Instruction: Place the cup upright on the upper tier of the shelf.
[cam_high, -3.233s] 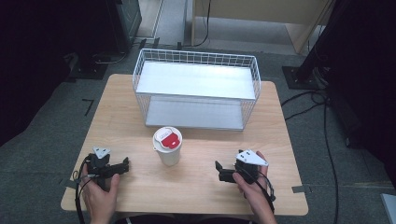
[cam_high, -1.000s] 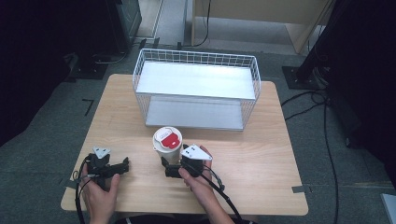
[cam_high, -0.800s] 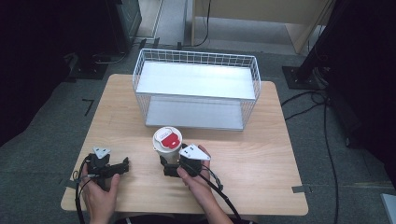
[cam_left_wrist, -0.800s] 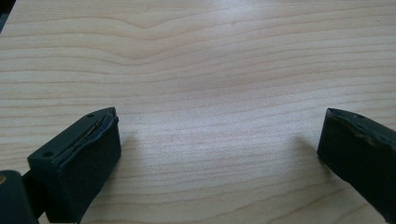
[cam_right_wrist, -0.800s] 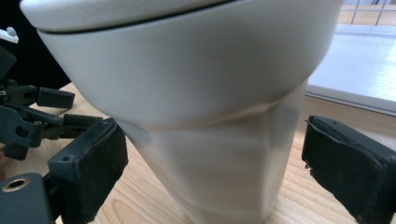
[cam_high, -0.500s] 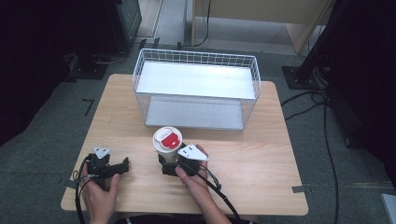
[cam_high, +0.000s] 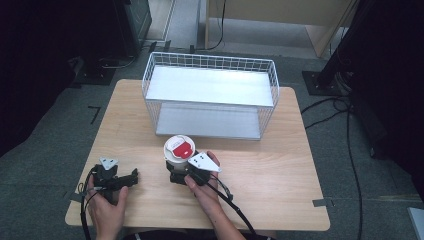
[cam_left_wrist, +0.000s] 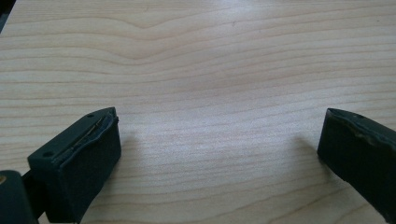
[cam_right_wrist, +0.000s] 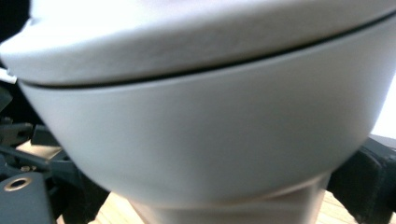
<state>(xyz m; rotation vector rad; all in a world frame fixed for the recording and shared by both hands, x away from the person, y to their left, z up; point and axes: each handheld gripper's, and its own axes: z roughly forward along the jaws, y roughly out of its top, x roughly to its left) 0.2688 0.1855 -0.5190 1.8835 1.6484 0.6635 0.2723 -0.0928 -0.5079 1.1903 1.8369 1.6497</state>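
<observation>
- Where the pale wooden bench (cam_high: 280, 165) ends at its far side, a white wire basket (cam_high: 210, 95) stands with a flat white panel inside; dark stands and cables lie on the grey floor beyond.
- A white paper cup (cam_high: 177, 152) with a white lid and red label stands upright in front of the basket, near the bench's middle.
- The right gripper (cam_high: 181, 172) sits against the cup's near side, its black jaws either side of the cup's lower body; whether they pinch it, I cannot tell.
- The left gripper (cam_high: 131, 178) rests at the near left, well apart from the cup, jaws spread wide over bare wood grain.
</observation>
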